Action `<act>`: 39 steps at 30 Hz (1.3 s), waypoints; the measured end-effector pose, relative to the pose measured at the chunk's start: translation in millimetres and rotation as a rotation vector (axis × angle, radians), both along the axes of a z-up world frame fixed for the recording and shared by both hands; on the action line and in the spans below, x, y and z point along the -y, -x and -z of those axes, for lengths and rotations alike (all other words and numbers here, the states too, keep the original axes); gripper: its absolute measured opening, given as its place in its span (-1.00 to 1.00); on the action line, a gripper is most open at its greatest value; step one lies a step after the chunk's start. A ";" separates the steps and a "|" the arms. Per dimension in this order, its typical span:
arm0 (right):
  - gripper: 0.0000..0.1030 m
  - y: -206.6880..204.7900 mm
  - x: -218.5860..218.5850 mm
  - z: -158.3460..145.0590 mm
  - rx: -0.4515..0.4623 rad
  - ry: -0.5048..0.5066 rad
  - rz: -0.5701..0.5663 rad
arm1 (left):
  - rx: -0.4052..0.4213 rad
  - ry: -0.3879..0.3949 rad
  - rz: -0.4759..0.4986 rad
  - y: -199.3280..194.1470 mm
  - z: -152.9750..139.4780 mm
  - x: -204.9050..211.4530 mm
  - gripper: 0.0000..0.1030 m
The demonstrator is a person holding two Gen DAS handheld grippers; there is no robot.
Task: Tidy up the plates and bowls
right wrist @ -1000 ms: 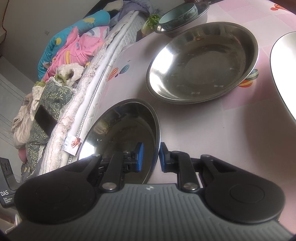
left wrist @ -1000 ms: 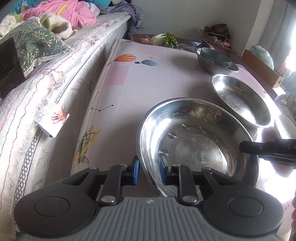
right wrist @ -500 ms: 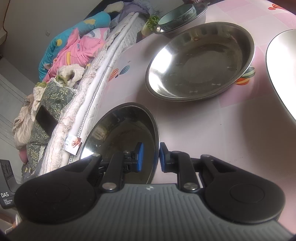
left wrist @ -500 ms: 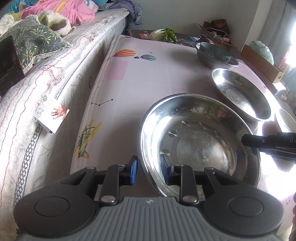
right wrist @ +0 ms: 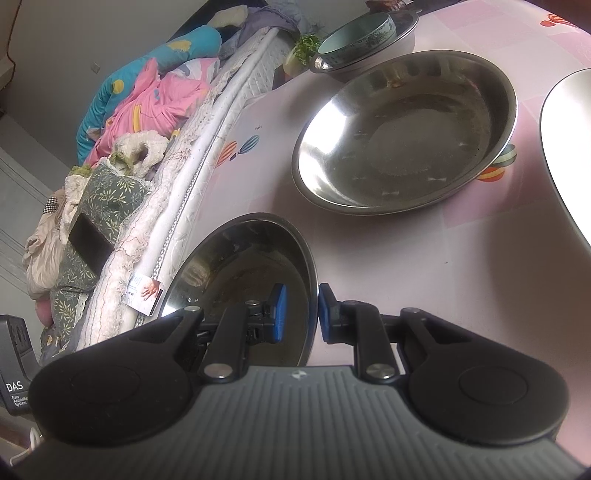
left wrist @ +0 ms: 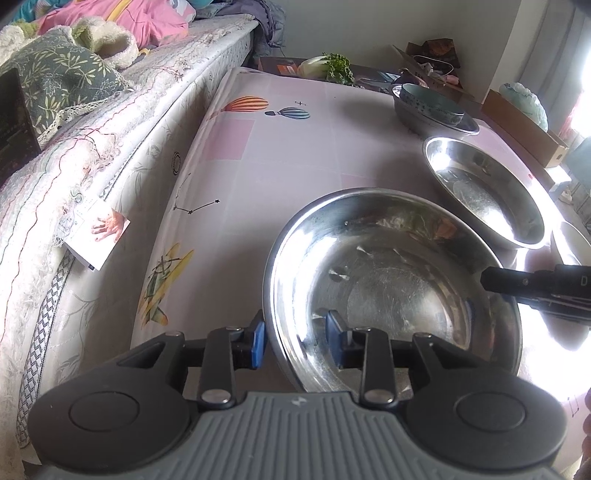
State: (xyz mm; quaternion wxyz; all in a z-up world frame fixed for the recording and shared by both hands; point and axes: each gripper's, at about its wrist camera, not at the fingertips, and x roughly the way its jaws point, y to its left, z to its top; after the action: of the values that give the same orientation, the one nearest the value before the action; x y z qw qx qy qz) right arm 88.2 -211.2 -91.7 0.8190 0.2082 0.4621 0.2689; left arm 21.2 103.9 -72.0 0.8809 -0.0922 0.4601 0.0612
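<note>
**Both grippers on one steel basin**

Clearly the near steel basin (left wrist: 391, 284) sits between the two tools: the left gripper (left wrist: 294, 341) straddles its near-left rim, jaws narrow with rim between the pads, while the right gripper (right wrist: 299, 314) pinches the opposite rim. Its bowl is empty. Toward the upper right lies a second steel basin (left wrist: 484, 192), also empty; beyond it a metal bowl (left wrist: 417, 118) holds a teal ceramic bowl (left wrist: 432, 101).

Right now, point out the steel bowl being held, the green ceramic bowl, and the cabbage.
held steel bowl (left wrist: 391, 280), left wrist view, inner base.
green ceramic bowl (right wrist: 354, 35), right wrist view, inside surface.
cabbage (left wrist: 314, 66), left wrist view, pale stalk end.
</note>
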 end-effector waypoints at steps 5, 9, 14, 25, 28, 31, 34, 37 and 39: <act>-0.65 -0.5 -0.2 -0.1 -0.002 -0.003 0.003 | -0.002 0.023 0.013 5.5 -1.0 0.1 -0.34; -0.63 -2.7 -2.5 -0.8 0.006 -0.004 0.003 | 0.004 0.023 0.015 6.1 -1.8 -0.7 -0.27; -0.61 -4.4 -2.9 -0.6 0.011 -0.004 0.009 | 0.000 0.015 0.014 -0.1 0.8 -2.7 -0.19; -0.61 -6.4 -8.0 7.6 -0.003 0.004 0.008 | 0.018 -0.017 0.017 -9.0 3.5 1.6 -0.19; -0.61 -6.7 -8.5 8.9 -0.006 -0.003 0.009 | 0.018 -0.033 0.020 -9.7 4.2 5.1 -0.19; -0.61 -6.2 -8.5 11.0 -0.008 -0.004 0.008 | 0.019 -0.040 0.016 -10.6 4.7 5.8 -0.19; -0.62 -5.6 -8.9 12.1 -0.012 -0.003 0.006 | 0.019 -0.049 0.011 -11.3 5.1 7.0 -0.19; -0.65 -4.7 -9.2 12.9 -0.012 -0.005 0.005 | 0.016 -0.068 0.013 -11.1 5.6 10.0 -0.19; -0.65 -3.9 -10.3 12.8 -0.009 -0.004 0.003 | 0.013 -0.071 0.013 -11.1 5.5 10.5 -0.19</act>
State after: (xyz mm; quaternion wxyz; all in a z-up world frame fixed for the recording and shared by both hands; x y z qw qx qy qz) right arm 92.0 -201.0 -104.5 0.8169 0.2117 0.4650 0.2677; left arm 32.3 93.4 -77.5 0.8871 -0.0583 0.4524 0.0711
